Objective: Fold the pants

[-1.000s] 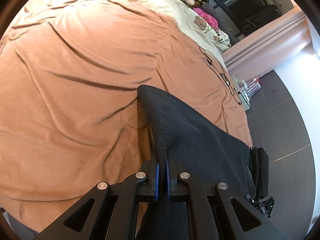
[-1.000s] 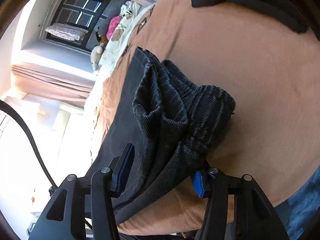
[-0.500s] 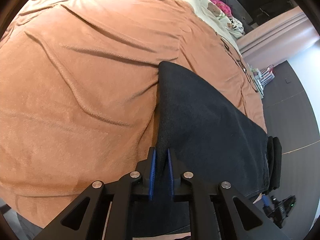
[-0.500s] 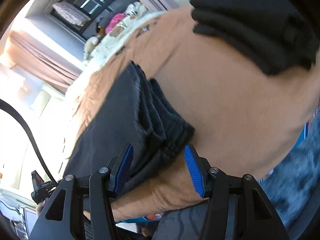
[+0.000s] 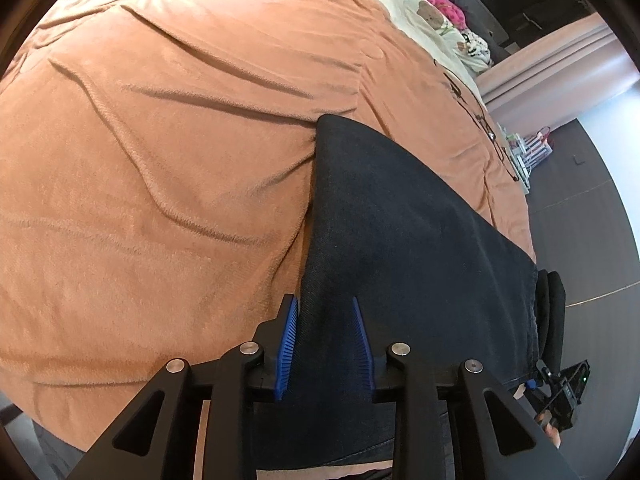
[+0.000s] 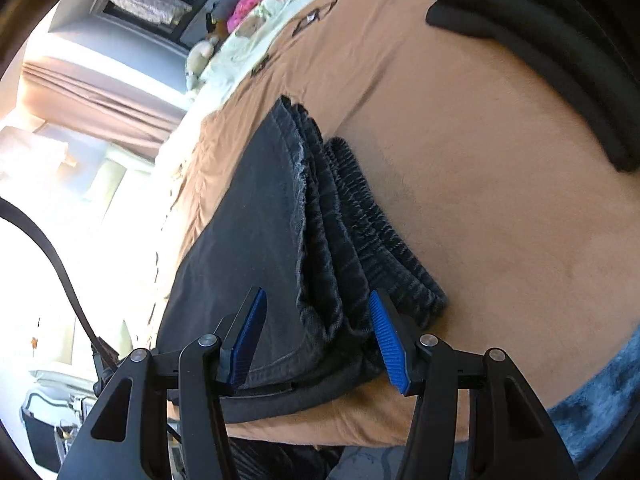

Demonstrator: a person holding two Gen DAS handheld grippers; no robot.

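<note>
Dark grey pants (image 5: 400, 220) lie folded flat on the orange blanket (image 5: 160, 160). My left gripper (image 5: 325, 320) sits low over the near fold edge. Its jaws are opening, and the fabric lies loose between the blue pads (image 5: 289, 340). In the right wrist view the pants (image 6: 256, 220) show their ribbed waistband (image 6: 380, 236) stacked in layers at the right side. My right gripper (image 6: 316, 320) hovers open just above that waistband end, its pads on either side of the layers without pressing them.
A second pile of folded black clothes (image 6: 540, 52) lies further along the blanket. Soft toys and a pale cover (image 5: 432, 12) crowd the head of the bed. The blanket's near edge drops to a blue rug (image 6: 600, 400) and dark floor (image 5: 592, 240).
The left jaws were shut on the raised fold and have parted; the fold now lies flat. The right gripper has lifted back from the bunched waistband, which has settled into flat layers.
</note>
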